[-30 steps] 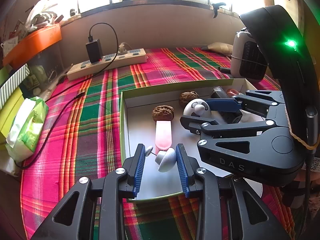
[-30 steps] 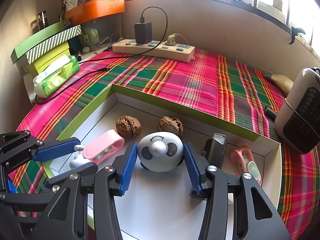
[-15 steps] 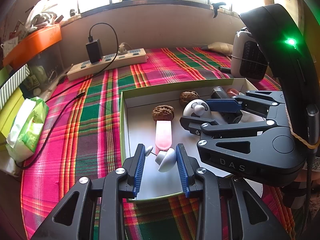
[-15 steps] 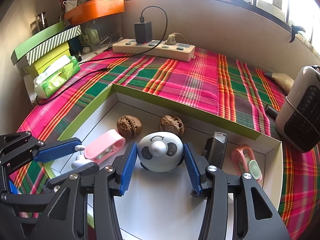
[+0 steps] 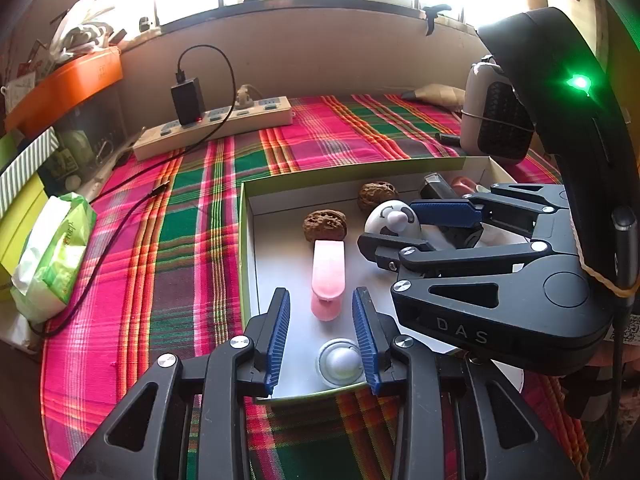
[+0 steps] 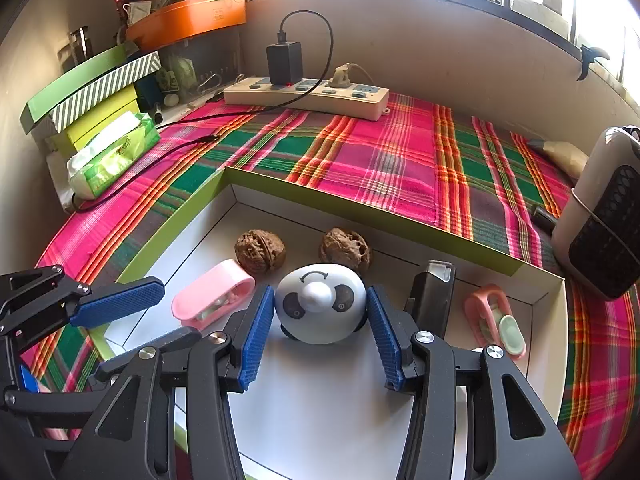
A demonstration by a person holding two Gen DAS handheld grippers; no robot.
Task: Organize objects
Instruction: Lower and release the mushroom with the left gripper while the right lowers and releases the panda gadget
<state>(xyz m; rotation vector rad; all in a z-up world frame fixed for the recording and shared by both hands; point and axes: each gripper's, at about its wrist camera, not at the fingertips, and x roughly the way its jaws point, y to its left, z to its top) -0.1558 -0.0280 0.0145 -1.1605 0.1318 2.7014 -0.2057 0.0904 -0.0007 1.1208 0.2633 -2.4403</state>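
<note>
Tray [image 6: 168,224] holds panda [image 6: 320,304] between right claw [image 6: 320,332].

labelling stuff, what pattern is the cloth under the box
Pink, green and orange plaid cloth, clearest in the right wrist view.

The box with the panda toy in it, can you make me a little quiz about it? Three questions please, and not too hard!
1. Pick one. What sits between the fingers of the right gripper?
A. a walnut
B. the panda toy
C. a pink clip

2. True or false: the power strip lies inside the box.

3. Count them: how many walnuts lie in the box?

Key
1. B.
2. False. The power strip lies on the plaid cloth, behind the box.
3. Two, side by side near the back wall.
</note>
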